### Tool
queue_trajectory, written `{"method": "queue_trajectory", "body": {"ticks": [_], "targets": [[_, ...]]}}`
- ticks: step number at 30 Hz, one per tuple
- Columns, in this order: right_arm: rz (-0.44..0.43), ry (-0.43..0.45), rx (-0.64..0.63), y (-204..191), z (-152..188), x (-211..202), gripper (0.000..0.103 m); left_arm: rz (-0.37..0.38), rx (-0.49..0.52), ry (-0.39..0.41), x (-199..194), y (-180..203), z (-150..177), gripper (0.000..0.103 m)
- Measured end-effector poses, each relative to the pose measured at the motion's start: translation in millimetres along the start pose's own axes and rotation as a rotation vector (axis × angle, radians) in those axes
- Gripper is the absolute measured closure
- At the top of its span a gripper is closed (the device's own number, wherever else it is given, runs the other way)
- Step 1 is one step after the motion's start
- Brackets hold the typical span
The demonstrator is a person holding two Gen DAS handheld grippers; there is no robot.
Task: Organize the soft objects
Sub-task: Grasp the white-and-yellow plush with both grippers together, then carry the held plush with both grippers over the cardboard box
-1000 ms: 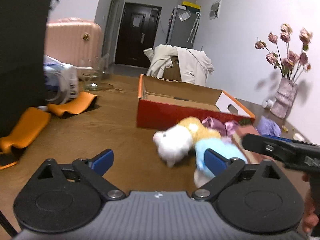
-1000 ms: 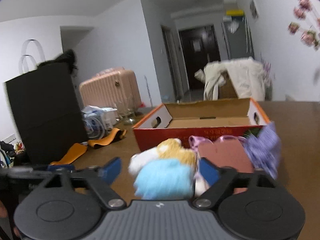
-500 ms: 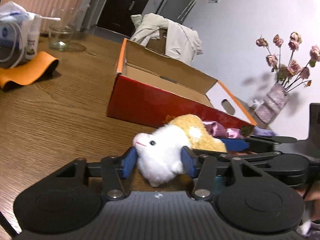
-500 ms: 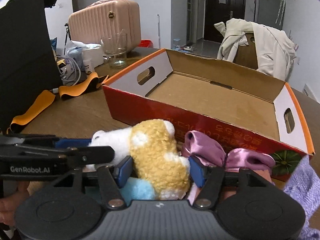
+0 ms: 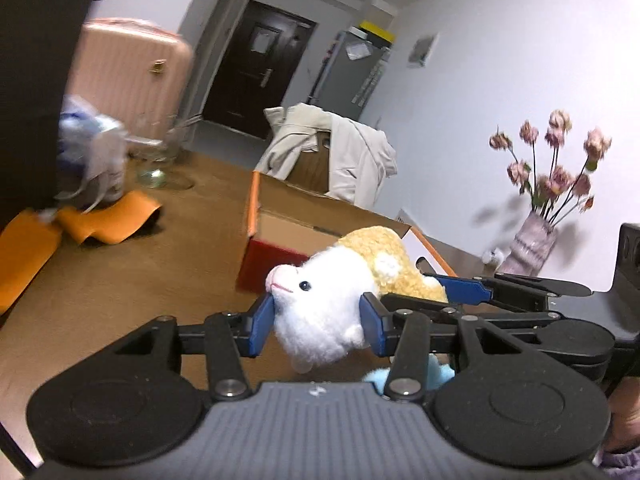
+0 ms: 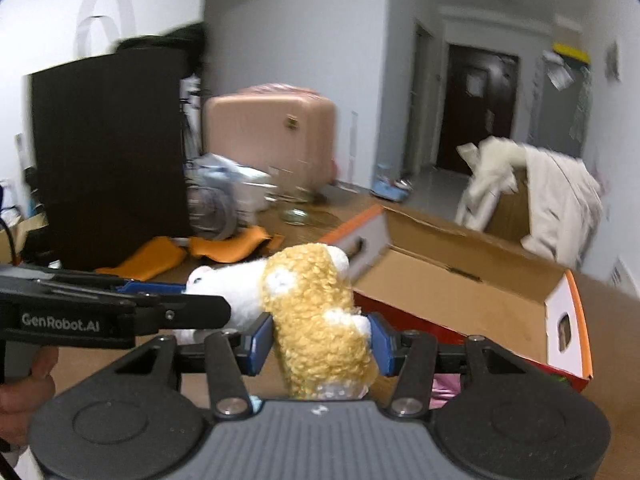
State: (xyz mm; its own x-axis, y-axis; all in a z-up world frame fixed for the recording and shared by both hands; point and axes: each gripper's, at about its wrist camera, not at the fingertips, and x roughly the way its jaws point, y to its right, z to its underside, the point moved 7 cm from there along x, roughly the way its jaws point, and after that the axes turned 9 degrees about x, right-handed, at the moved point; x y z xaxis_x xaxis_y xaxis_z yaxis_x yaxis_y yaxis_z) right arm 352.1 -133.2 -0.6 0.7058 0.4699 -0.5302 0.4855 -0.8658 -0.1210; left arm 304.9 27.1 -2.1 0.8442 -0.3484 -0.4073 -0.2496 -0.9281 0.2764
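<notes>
Plush toy (image 5: 320, 320), light and squashy: left gripper (image 5: 318, 322) pinches its white head, right gripper (image 6: 320, 338) its yellow body, near the box (image 6: 460, 292).

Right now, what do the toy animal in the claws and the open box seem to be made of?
Toy animal: plush fabric, apparently, with a white fluffy head and a curly yellow fleece body; matte, fuzzy outline.
Open box: probably cardboard, brown and dull inside, printed red and orange outside, with cut handle holes.

Home living room, pink suitcase (image 6: 272, 136), flower vase (image 5: 532, 244), entrance door (image 5: 256, 68)
</notes>
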Motion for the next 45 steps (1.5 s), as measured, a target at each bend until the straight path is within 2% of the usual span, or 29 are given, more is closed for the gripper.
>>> {"method": "queue_trajectory", "body": {"ticks": [4,8,11,14,15,16,18,21,23,26,29,32,33,36,38,42,45], "targets": [[-0.056,-0.036,-0.054,-42,32,-26,0.053,-0.026,-0.054,-0.034,-46,-8,44,0.056],[-0.059,-0.102,-0.044,-65,82,-30,0.051,-0.046,-0.132,-0.122,-59,-18,90,0.056],[-0.028,-0.053,-0.053,-73,101,-31,0.044,-0.034,-0.16,-0.131,-61,-22,104,0.055],[-0.024,-0.001,-0.06,-74,112,-30,0.04,-0.067,-0.118,-0.116,-64,-25,102,0.05],[-0.015,0.012,-0.065,-75,115,-30,0.033,-0.077,-0.097,-0.103,-65,-27,99,0.043],[0.0,0.019,-0.069,-74,115,-28,0.031,-0.089,-0.074,-0.088,-67,-28,95,0.039],[0.033,0.021,-0.062,-68,112,-28,0.03,-0.107,-0.014,-0.043,-69,-29,85,0.022],[0.031,0.068,-0.005,-59,102,-43,0.03,-0.106,0.038,-0.045,-58,-30,76,0.022],[0.026,0.074,0.078,-49,97,-56,0.031,-0.047,0.023,-0.072,-51,-30,77,0.023],[-0.055,0.032,0.265,-32,102,-57,0.033,0.037,-0.003,-0.109,-42,-24,84,0.027],[-0.099,-0.001,0.348,-22,110,-42,0.036,0.052,-0.004,-0.152,-35,-21,96,0.033],[-0.139,-0.018,0.382,-21,115,-28,0.036,0.06,-0.013,-0.165,-32,-23,105,0.037],[-0.151,-0.025,0.394,-20,117,-24,0.04,0.066,-0.01,-0.165,-31,-23,105,0.044],[-0.173,-0.032,0.41,-20,118,-18,0.051,0.071,-0.008,-0.17,-32,-24,104,0.046],[-0.171,-0.022,0.398,-21,112,-19,0.052,0.077,-0.008,-0.16,-32,-23,97,0.046],[-0.152,0.044,0.369,-14,84,-27,0.052,0.099,0.011,-0.111,-25,-14,65,0.046],[-0.118,0.038,0.362,3,48,-23,0.052,0.118,-0.001,-0.101,-2,-10,27,0.046]]}}
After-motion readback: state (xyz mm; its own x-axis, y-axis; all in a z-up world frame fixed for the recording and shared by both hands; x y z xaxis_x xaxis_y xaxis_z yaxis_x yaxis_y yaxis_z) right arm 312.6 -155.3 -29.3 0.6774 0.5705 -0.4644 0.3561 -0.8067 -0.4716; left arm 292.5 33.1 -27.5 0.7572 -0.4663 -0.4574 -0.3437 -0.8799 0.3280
